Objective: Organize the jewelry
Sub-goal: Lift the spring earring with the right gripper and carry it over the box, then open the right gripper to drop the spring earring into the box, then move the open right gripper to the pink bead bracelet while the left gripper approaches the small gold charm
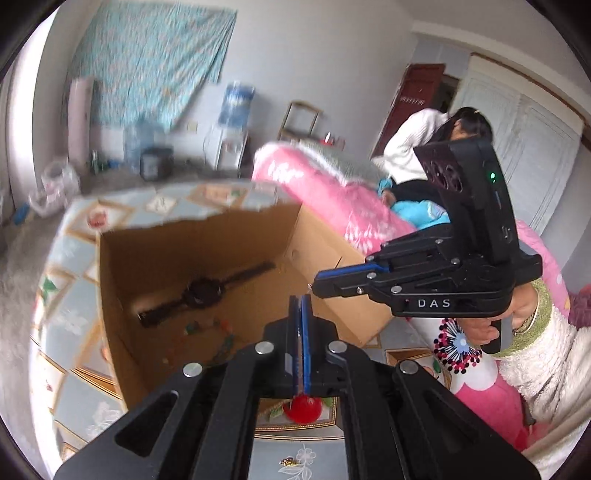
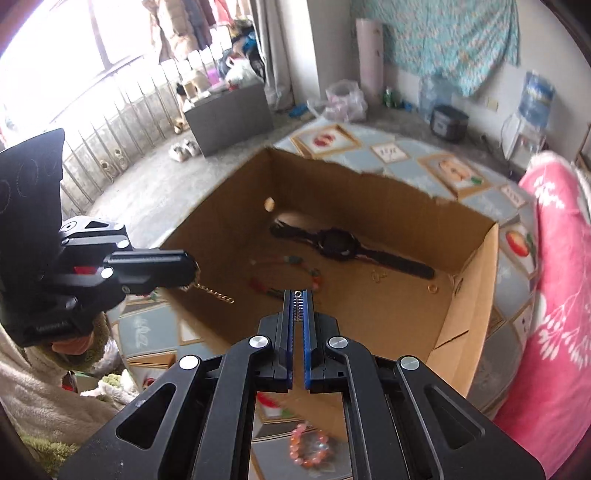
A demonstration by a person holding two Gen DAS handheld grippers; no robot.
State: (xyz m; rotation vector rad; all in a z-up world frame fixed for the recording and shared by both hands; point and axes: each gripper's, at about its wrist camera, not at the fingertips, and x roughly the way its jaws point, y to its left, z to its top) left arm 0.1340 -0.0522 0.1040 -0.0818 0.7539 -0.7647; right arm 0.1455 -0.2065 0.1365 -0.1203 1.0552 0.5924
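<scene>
A: Patterned tablecloth (image 2: 155, 328) carries the open cardboard box (image 2: 476, 295); a black watch (image 2: 343, 247) lies inside.

B: Left gripper (image 2: 192, 273) is clamped on a gold chain (image 2: 216, 293); right gripper (image 2: 298, 295) pinches its other end. Advise centring over the box before releasing.

A lived-in home, a bedroom doubling as a living room. There's a pink floral blanket (image 2: 554, 280) heaped beside the table, a teal patterned cloth (image 1: 147, 62) pinned across the wall, a water dispenser (image 1: 232, 122) with its blue bottle on top, coats (image 2: 184, 29) hanging at the bright window, shoes (image 2: 184, 149) on the concrete floor, and white wardrobe doors (image 1: 524, 122) beside a dark red door (image 1: 413, 96).
</scene>
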